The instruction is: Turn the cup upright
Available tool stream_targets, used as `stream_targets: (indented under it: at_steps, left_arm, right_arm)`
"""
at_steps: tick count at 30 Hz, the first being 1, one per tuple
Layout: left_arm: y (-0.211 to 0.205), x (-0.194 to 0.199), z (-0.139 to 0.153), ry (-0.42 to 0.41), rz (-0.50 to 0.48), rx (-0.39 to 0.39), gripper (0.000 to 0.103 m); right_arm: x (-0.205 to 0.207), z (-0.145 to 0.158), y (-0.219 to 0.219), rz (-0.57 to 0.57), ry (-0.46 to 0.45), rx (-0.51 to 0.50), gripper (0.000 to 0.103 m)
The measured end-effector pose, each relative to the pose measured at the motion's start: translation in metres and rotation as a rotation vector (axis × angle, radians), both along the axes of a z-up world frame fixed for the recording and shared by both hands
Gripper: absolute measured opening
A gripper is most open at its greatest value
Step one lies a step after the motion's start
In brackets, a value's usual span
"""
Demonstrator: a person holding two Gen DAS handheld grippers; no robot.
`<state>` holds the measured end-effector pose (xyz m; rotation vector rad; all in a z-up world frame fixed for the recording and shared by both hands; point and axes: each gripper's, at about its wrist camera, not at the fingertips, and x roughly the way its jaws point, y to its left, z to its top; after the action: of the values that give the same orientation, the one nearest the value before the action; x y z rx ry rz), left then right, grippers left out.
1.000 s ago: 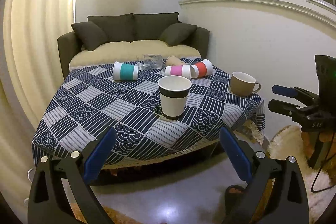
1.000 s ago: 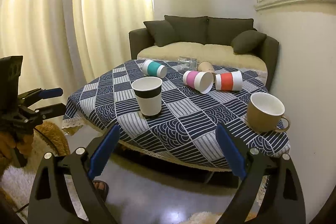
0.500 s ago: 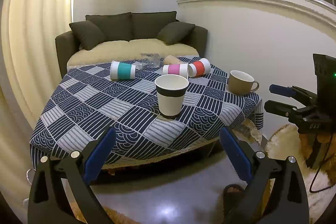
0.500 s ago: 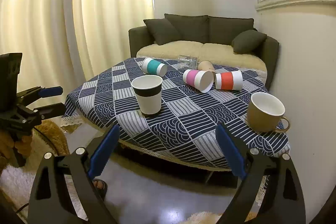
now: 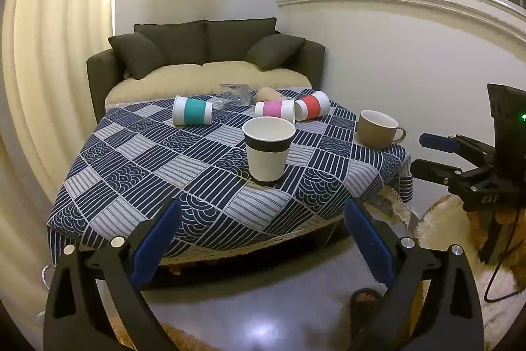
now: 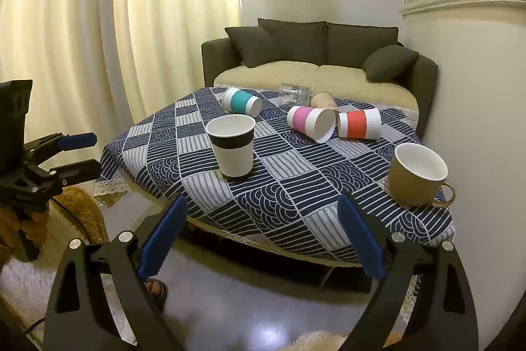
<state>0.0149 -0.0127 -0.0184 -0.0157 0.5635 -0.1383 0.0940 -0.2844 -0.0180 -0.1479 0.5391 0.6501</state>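
Ahead of the left tool point(image 5: 259, 234) and right tool point(image 6: 261, 226), both held spread wide and empty, a black-banded cup point(image 6: 232, 149) is seen upright on the worktop point(image 6: 296, 196).

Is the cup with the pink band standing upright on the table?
No: in the right wrist view the pink-banded cup lies on its side on the patterned tablecloth, its open mouth facing the camera.

The left gripper point(image 5: 259, 213) and the right gripper point(image 6: 261, 209) both hang level with jaws spread wide, holding nothing.
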Motion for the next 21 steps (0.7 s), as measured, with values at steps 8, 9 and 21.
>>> stream_targets:
  at_steps: [8,9,21]
  left_arm:
    - [-0.0004,0.0013,-0.0011,0.003,-0.002,-0.002,0.096]
    - [0.0001,0.0016,-0.0015,0.004,-0.003,-0.003,0.096]
    - [-0.0002,-0.0004,-0.0005,0.002,-0.009,-0.007,0.096]
  right_arm:
    - [0.0004,0.0002,0.0010,0.002,-0.001,0.000,0.091]
    - [0.0004,0.0002,0.0011,0.002,-0.001,0.000,0.091]
    - [0.0002,0.0006,0.0020,0.004,-0.001,-0.001,0.091]
